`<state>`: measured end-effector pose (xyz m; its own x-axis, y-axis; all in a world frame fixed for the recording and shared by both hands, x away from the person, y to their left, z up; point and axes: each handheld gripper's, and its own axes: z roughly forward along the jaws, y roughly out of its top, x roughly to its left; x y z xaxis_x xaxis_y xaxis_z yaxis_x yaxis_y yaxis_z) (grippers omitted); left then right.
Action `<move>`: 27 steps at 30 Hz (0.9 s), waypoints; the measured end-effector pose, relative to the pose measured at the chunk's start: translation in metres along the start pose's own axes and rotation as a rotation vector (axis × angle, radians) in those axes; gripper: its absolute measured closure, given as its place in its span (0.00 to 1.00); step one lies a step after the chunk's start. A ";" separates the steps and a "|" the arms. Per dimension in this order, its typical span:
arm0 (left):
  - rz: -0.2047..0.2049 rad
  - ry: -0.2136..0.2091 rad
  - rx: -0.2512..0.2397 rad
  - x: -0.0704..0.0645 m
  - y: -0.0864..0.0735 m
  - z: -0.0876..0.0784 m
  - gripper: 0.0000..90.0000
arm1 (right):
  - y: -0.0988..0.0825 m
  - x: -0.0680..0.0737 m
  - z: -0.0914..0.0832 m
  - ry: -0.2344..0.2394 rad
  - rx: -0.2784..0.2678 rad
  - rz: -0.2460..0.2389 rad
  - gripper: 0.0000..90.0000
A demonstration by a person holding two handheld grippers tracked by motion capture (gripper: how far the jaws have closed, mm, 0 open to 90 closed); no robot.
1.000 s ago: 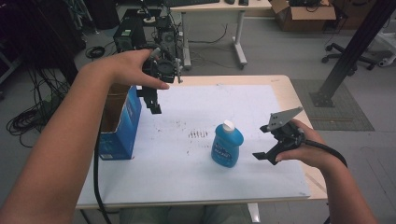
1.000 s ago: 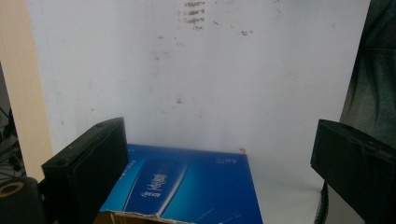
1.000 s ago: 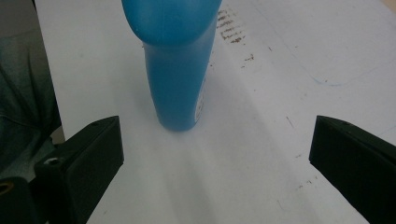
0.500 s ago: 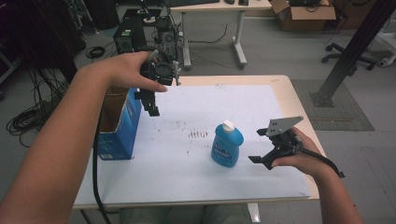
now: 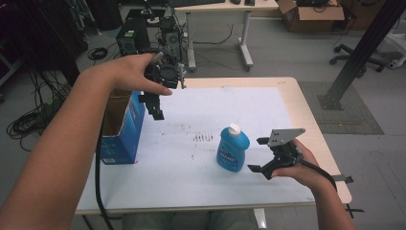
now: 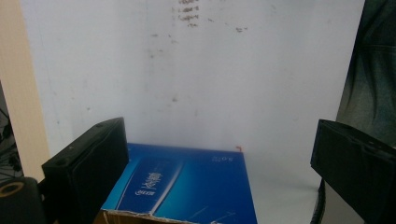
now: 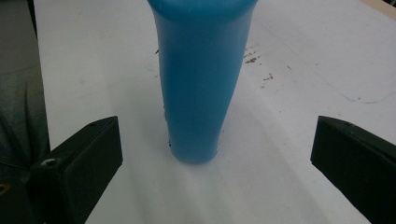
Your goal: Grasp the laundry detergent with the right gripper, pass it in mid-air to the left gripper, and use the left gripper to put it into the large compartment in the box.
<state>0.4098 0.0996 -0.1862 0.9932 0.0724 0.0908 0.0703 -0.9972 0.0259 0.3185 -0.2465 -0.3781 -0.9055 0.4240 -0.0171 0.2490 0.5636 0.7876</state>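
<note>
A blue bottle (image 5: 232, 149) with a white cap stands upright on the white table sheet (image 5: 225, 110). My right gripper (image 5: 258, 154) sits just to its right, low over the table, open, its jaws pointing at the bottle (image 7: 201, 79) with a gap on each side. A blue cardboard box (image 5: 119, 128) with an open top stands at the table's left edge. My left gripper (image 5: 156, 106) hangs above the box's right side, open and pointing down, with the box top (image 6: 187, 186) below its jaws and nothing between them.
The sheet (image 6: 196, 79) bears dark smudges (image 5: 203, 138) left of the bottle. The wooden table edge (image 5: 311, 120) runs along the right. Beyond the table stand computer towers (image 5: 134, 36), another desk (image 5: 230, 9), cables on the floor and a black post (image 5: 364, 48).
My right gripper has dropped lower and moved left toward the bottle. The left gripper has held almost still above the box.
</note>
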 end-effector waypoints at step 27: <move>0.012 -0.005 0.015 -0.002 0.003 0.003 0.05 | -0.014 0.008 0.034 0.006 -0.086 0.034 0.02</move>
<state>0.4080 0.0963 -0.1892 0.9945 0.0601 0.0862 0.0594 -0.9982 0.0100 0.3194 -0.2267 -0.4097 -0.8993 0.4372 0.0144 0.2495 0.4856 0.8378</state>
